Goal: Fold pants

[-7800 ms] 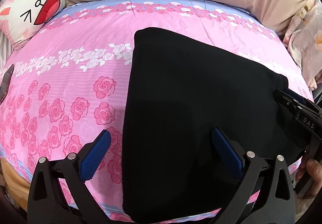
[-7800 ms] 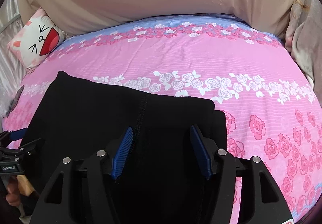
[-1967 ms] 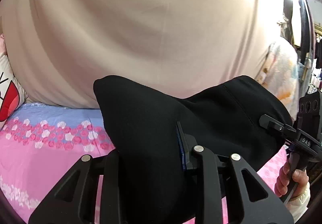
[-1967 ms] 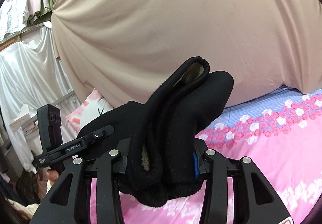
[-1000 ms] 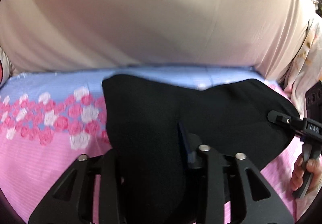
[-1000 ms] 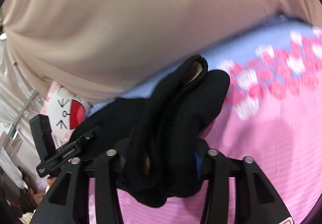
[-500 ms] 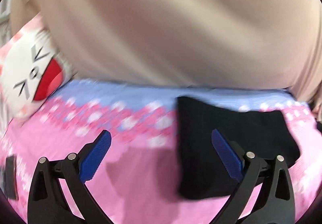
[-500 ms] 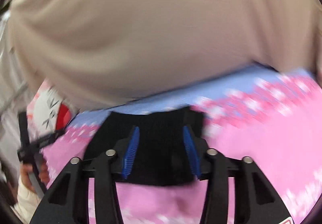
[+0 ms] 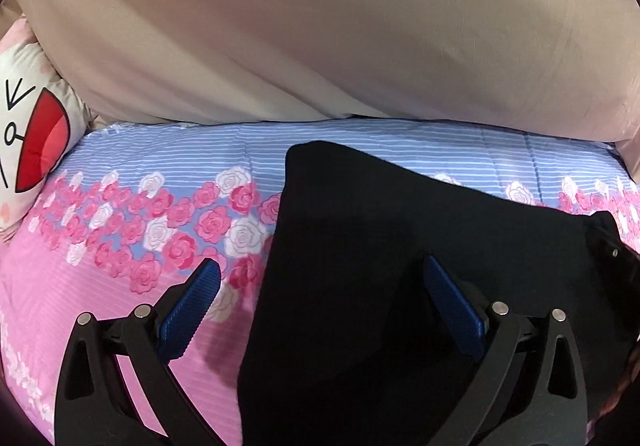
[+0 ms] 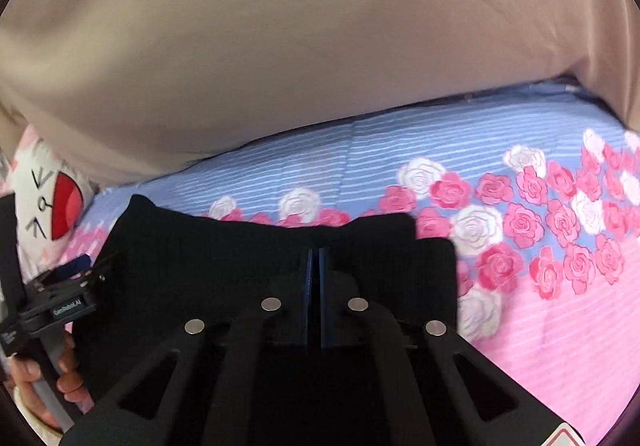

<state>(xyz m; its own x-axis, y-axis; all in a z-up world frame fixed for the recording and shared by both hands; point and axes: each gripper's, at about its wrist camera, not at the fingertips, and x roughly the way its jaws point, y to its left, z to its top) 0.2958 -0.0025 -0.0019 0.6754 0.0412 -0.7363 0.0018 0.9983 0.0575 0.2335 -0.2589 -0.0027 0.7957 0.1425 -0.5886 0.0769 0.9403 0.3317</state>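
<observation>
Where curtain (image 9: pixel 320 25) hangs: cat pillow (image 9: pixel 28 141).

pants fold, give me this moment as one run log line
pants: folded, flat on bedsheet | left gripper: open, straddling left edge | right gripper: shut, empty, over pants

The folded pants (image 9: pixel 400 266) lie flat on the bed (image 9: pixel 120 326), near its far edge. A curtain (image 9: pixel 320 25) hangs behind the bed. A pillow (image 9: pixel 28 141) rests at the far left corner, well apart from the pants. The left claw (image 9: pixel 320 298) straddles the left edge of the pants. The right claw (image 10: pixel 314 266) is positioned over their right portion.
</observation>
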